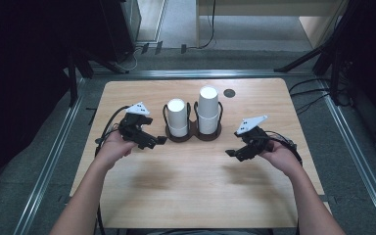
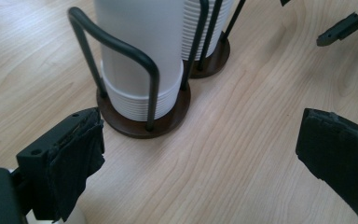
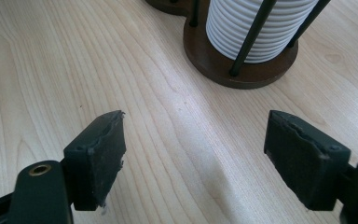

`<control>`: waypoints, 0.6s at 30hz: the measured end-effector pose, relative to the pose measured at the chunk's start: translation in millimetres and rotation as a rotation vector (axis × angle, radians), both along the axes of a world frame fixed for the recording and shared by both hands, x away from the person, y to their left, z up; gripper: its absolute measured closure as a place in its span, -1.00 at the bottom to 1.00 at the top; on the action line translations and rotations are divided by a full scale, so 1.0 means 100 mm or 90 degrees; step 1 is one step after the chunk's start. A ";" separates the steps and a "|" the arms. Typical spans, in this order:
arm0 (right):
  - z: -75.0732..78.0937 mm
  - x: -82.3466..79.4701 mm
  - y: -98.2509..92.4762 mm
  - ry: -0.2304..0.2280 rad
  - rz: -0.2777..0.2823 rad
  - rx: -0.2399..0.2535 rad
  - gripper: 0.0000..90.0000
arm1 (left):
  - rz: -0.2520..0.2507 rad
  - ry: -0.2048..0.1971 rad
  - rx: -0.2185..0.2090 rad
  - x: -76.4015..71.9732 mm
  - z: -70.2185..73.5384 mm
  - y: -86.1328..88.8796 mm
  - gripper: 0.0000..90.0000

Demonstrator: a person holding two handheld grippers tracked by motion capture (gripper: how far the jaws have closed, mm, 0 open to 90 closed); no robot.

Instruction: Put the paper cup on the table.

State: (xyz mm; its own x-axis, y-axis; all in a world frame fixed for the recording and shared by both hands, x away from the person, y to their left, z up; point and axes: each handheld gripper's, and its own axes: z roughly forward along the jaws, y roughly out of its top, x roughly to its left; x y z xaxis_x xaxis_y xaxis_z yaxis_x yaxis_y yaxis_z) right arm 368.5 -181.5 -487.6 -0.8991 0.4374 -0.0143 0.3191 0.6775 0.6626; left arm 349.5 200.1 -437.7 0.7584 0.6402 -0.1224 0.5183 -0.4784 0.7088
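The left gripper (image 1: 157, 141) is held above the table (image 1: 191, 196) at about nine o'clock from the cup holder (image 1: 193, 133), its jaws spread wide with nothing between them; in the left gripper view the two black pads frame bare wood, and the shorter cup stack (image 2: 137, 51) stands just beyond them at twelve o'clock. The right gripper (image 1: 231, 153) hovers at about four o'clock from the holder, likewise wide open and empty, its jaws set well apart over the tabletop in the right gripper view. Each gripper is gripped by a hand, the left hand (image 1: 111, 149) and the right hand (image 1: 281, 157), with forearms coming in from six o'clock.

The cup holder is a dark brown double base with black wire loops rising round each well. It stands near the middle of the table, toward twelve o'clock. The shorter cup stack sits in the well at nine o'clock, the taller cup stack (image 1: 208, 110) in the well at three o'clock; both are white, ribbed at the bottom by nested rims. Neither gripper touches the holder or the cups. A small dark round hole (image 1: 229, 93) lies in the tabletop at about one o'clock from the taller stack.
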 end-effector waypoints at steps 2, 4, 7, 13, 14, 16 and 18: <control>0.00 0.00 0.00 -0.001 0.000 0.000 -0.54 | -0.005 0.006 -0.004 -0.02 -0.03 -0.04 -0.97; 0.00 0.00 0.00 -0.001 0.000 0.000 -0.54 | -0.011 0.014 -0.005 -0.05 -0.06 -0.10 -0.97; 0.00 0.00 0.00 0.000 -0.001 -0.001 -0.54 | -0.019 0.016 -0.002 -0.07 -0.10 -0.17 -0.97; 0.01 -0.01 0.01 0.002 -0.004 0.002 -0.54 | -0.041 0.013 0.016 -0.11 -0.16 -0.33 -0.97; 0.01 -0.01 0.01 0.001 -0.004 0.002 -0.54 | -0.041 0.013 0.015 -0.12 -0.18 -0.36 -0.97; 0.01 -0.01 0.01 0.000 -0.003 0.002 -0.54 | -0.044 0.013 0.015 -0.13 -0.20 -0.40 -0.97; 0.01 -0.02 0.01 0.000 -0.003 0.001 -0.54 | -0.051 0.014 0.014 -0.14 -0.21 -0.44 -0.97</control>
